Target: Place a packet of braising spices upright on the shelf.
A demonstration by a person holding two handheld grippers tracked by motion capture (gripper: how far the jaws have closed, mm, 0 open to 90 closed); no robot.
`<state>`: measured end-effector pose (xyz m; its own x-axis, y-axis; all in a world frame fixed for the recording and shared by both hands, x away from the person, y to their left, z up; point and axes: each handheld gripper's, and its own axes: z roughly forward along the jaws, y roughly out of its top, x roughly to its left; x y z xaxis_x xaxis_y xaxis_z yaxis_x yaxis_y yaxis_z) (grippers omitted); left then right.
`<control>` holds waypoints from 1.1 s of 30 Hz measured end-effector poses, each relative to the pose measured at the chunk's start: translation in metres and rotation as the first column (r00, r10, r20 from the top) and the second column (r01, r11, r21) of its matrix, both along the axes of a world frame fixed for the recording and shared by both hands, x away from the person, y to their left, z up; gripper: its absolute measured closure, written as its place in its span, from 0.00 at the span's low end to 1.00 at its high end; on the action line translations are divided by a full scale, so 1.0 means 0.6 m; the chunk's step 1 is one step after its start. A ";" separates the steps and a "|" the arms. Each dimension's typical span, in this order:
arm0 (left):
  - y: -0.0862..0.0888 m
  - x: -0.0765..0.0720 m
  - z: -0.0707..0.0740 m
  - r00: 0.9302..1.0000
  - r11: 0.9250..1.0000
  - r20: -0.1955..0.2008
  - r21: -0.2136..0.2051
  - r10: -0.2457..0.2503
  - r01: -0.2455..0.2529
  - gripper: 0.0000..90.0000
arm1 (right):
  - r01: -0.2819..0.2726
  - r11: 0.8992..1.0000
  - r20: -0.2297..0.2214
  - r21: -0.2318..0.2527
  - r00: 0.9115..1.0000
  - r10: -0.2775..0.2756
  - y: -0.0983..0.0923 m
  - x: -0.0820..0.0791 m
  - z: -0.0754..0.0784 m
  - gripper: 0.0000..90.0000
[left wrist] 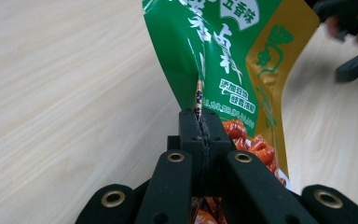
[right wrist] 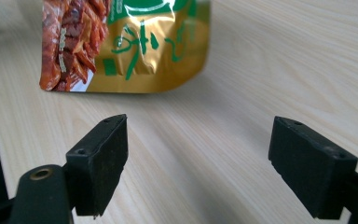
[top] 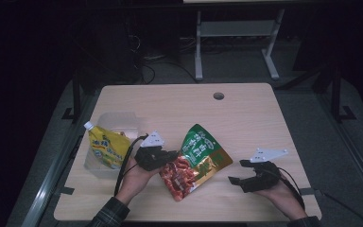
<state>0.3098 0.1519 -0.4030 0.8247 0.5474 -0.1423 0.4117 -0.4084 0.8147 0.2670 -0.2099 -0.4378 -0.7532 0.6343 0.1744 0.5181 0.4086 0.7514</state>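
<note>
My left gripper [top: 163,158] is clamped on the edge of the green and gold snack pouch [top: 196,161], just left of centre in the high view; in the left gripper view the jaws meet flush on the pouch's folded seam [left wrist: 199,95]. The pouch's lower end, red print showing, sits at or near the table [top: 246,118] — contact cannot be confirmed.

My right gripper [top: 250,177], lower right of the high view, is wide open and empty — in its own view the two pads [right wrist: 100,161] stand apart over bare wood, the pouch well ahead of them.

Judgement: grasp made, pouch not yet delivered. The clear plastic bin [top: 116,125] at centre left appears the likely destination. A yellow spouted pouch [top: 106,146] already occupies its front part, leaving room at the back. My left forearm lies beside the bin.
</note>
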 end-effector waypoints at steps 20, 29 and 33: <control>0.001 -0.014 0.038 0.999 0.993 0.039 -0.119 -0.003 0.007 1.00 | -0.085 0.966 -0.008 0.244 0.996 0.089 0.076 0.051 0.013 0.40; 0.004 -0.012 0.032 0.999 0.991 0.029 -0.134 0.018 -0.014 1.00 | -0.130 0.944 0.013 0.303 0.991 0.132 0.088 0.055 0.018 0.85; 0.000 -0.012 0.026 1.000 0.991 0.025 -0.136 0.015 -0.012 0.99 | -0.156 0.947 0.036 0.281 0.988 0.153 0.084 0.054 0.025 0.97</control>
